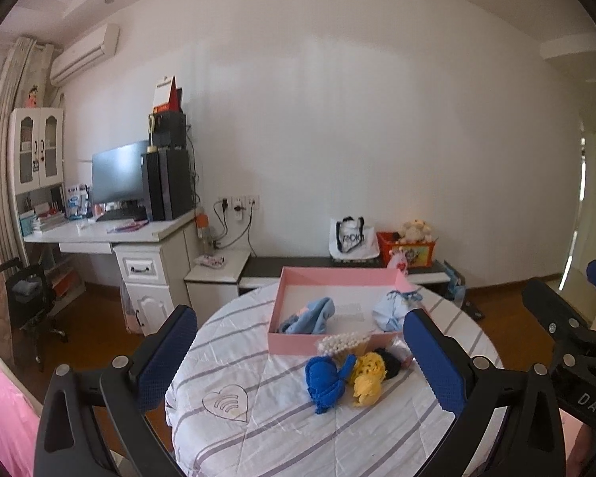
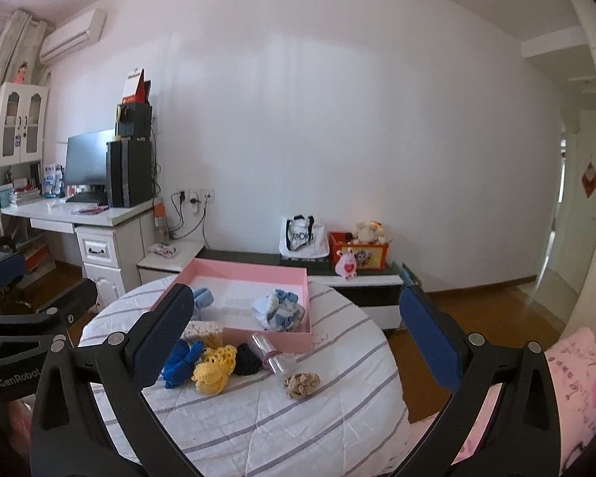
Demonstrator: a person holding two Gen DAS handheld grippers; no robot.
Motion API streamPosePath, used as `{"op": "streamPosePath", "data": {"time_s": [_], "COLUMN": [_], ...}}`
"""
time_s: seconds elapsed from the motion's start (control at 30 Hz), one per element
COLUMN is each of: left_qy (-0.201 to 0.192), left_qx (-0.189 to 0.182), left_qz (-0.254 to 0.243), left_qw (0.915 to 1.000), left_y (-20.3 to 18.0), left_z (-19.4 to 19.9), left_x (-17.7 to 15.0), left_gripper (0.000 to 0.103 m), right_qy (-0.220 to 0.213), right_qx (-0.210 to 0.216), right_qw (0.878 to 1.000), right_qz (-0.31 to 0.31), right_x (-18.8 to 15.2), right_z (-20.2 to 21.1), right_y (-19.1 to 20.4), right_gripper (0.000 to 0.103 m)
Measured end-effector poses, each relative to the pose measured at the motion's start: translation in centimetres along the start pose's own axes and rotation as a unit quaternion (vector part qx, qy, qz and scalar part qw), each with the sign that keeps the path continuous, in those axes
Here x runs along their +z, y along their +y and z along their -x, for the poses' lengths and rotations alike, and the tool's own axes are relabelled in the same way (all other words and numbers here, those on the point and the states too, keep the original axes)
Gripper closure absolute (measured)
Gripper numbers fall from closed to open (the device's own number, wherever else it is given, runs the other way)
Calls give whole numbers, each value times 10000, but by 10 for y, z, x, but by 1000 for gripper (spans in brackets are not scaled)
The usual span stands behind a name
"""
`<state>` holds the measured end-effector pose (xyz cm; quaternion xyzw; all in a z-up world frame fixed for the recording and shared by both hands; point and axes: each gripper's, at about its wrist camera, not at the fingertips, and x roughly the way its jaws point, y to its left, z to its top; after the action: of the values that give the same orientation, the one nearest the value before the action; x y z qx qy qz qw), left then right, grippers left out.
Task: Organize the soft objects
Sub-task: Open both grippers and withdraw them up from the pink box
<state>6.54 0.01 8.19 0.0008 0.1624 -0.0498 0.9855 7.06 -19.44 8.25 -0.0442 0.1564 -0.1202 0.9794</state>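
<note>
Both grippers were hanging back over the near edge of the round table, the one with the striped white quilt on it. The left gripper had its jaws spread wide with nothing between them, and same deal for the right gripper: wide open, empty.

Closest soft thing was a beige scrunchie, sitting on its own on the right side of the quilt. Just past it was a little cluster: a blue crochet piece touching a yellow crochet piece, with a black one behind them. A clear plastic packet and a pack of cotton swabs sat right against the front wall of the pink box.

Inside the box there were already a light blue cloth on the left and a pale blue bundle at the right corner, so my guess is the sorting was partway done.

If I were doing the next grab, I'd go for the scrunchie with the right gripper since it's isolated. For the crochet bits, come straight down on one piece and pinch its middle, because they're touching and yarn snags, so you could drag the neighbour along. Lift well clear of the box wall before dropping it in the bare middle.

Farther back were just a low bench with a white tote bag and the desk.
</note>
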Motion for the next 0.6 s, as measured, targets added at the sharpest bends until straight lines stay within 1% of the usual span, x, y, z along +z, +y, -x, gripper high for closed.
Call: {"op": "streamPosePath", "data": {"time_s": [0.3,0.6], "left_qy": [-328,-533], "left_qx": [-9,-30], "left_qz": [-45,-51], "left_qw": [9995,9986], "left_y": [-6,-8], "left_z": [20,26], "left_x": [-7,-13], "left_gripper": [0,0], "right_qy": [-232,-429], "right_qx": [-24,-59], "right_qw": [9997,9991], "right_qz": [-90,-46], "right_x": [4,7], "right_z": [18,32], "right_y": [-5,-5], "right_gripper": [0,0]}}
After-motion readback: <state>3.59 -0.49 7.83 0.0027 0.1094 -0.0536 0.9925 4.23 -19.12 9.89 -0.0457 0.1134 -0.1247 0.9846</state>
